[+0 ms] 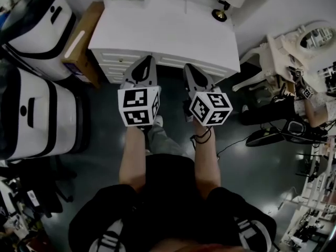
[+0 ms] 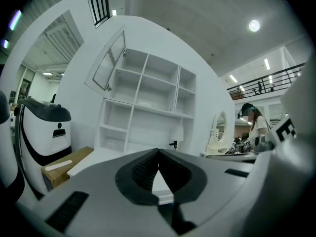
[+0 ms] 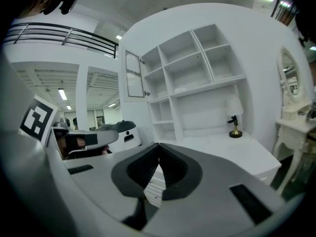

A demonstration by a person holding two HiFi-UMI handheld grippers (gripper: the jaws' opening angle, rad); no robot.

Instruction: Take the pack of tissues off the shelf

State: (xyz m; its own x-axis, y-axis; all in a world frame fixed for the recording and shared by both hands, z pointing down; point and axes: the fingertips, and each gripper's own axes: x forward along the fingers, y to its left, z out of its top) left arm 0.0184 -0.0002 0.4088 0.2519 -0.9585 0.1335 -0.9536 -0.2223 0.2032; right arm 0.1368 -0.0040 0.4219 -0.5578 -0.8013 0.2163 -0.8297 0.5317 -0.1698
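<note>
Head view: my left gripper [image 1: 147, 62] and right gripper [image 1: 190, 68] sit mid-frame at the white desk's [image 1: 163, 30] front edge, and only the desk top shows.

Left gripper view: the shelf [image 2: 148, 93] fills the centre, with a cardboard box [image 2: 61, 166] at lower left. My jaws are pressed together and empty.

Right gripper view: the shelf compartments show more clearly, without the box. My jaws are together and empty. I cannot pick out the pack of tissues.

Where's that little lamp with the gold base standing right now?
The lamp stands at the back right corner of the white desk, just under the shelf unit. In the right gripper view it shows at right, against the wall.
</note>
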